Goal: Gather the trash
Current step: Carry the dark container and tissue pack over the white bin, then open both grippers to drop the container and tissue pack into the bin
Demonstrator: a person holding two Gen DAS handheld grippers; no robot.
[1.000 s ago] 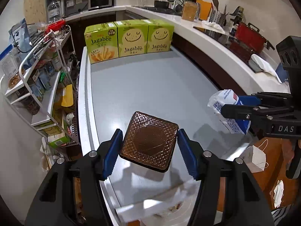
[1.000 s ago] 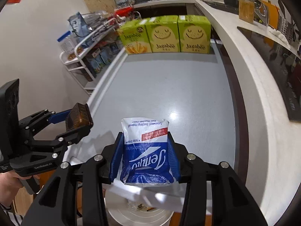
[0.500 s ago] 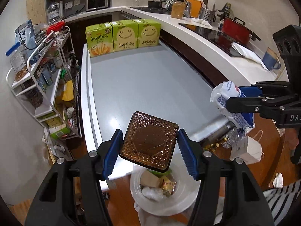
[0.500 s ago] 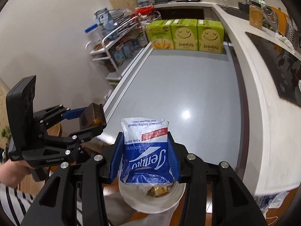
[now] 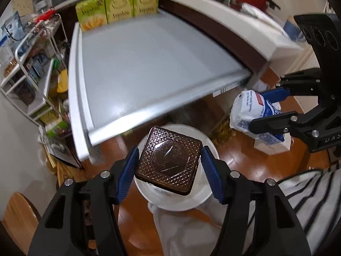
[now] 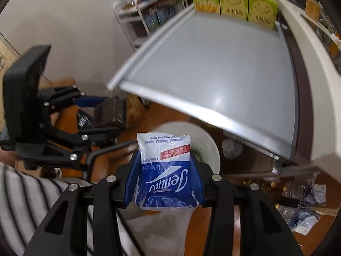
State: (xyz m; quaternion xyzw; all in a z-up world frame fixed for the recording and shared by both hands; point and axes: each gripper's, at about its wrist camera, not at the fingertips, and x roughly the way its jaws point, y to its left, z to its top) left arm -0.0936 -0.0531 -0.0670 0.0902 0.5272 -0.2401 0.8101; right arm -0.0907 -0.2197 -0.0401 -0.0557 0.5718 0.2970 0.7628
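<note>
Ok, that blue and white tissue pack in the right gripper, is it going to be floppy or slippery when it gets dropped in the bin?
Probably soft: the tissue pack bulges and wrinkles where the right gripper squeezes it. Its glossy film looks a bit slippery. It seems light, so it may fall slowly toward the white bin.

I see a glossy brown plastic tray (image 5: 169, 162), its face embossed with a rough diamond pattern, between the left tool's (image 5: 169, 171) ribbed blue pads. My right tool (image 6: 163, 178) pinches a thin, crinkled plastic tissue pack (image 6: 165, 170), shiny blue and white. The grey surface (image 5: 149, 64) looks smooth with a soft sheen and a metal edge. The floor (image 5: 245, 160) is polished wood. The white bin (image 5: 204, 194) rim looks like smooth plastic.
</note>
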